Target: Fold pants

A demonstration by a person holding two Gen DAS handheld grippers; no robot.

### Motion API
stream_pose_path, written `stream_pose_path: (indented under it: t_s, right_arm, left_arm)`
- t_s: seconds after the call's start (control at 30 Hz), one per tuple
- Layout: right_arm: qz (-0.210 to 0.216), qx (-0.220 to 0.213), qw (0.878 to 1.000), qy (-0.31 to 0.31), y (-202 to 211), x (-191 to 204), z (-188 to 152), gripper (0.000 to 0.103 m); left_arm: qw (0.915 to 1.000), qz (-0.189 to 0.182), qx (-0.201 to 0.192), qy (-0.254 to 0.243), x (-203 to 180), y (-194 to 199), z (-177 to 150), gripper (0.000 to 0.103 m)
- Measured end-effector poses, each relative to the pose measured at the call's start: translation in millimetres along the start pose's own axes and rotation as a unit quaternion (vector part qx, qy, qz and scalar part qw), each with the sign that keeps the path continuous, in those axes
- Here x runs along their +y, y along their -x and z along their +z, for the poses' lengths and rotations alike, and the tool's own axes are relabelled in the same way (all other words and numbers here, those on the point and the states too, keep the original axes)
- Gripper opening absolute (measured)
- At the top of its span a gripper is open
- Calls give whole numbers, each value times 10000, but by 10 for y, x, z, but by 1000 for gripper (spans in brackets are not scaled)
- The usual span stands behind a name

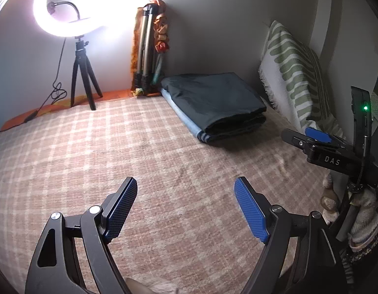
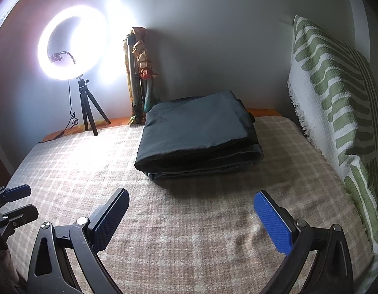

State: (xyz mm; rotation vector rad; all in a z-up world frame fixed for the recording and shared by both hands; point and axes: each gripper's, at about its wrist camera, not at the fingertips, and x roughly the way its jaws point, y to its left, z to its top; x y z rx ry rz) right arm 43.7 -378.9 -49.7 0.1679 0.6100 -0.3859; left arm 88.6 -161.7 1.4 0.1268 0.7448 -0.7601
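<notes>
- The dark pants [image 2: 198, 132] lie folded in a flat stack at my twelve o'clock in the right wrist view, far end of the checked blanket [image 2: 189, 232], resting on a light blue folded cloth [image 1: 181, 112].
- My right gripper [image 2: 191, 210] hovers low over the blanket short of the stack, jaws spread wide, holding nothing.
- My left gripper [image 1: 185, 197] sits likewise wide apart and empty; the pants are at its one o'clock.
- In the left wrist view, "DAS" reads on my right gripper's body at three o'clock.
- Ring light [image 2: 71, 46] at ten o'clock; striped pillow [image 2: 336, 93] at two.
</notes>
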Motion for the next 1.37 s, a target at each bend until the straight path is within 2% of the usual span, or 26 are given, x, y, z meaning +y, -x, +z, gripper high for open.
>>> stream_pose_path:
  t_s: [1.37]
  right_arm:
    - [34,101,9999,76,-27,77,-34,103]
  left_arm:
    - [9996,274,45,27,-19,-10,-24,82]
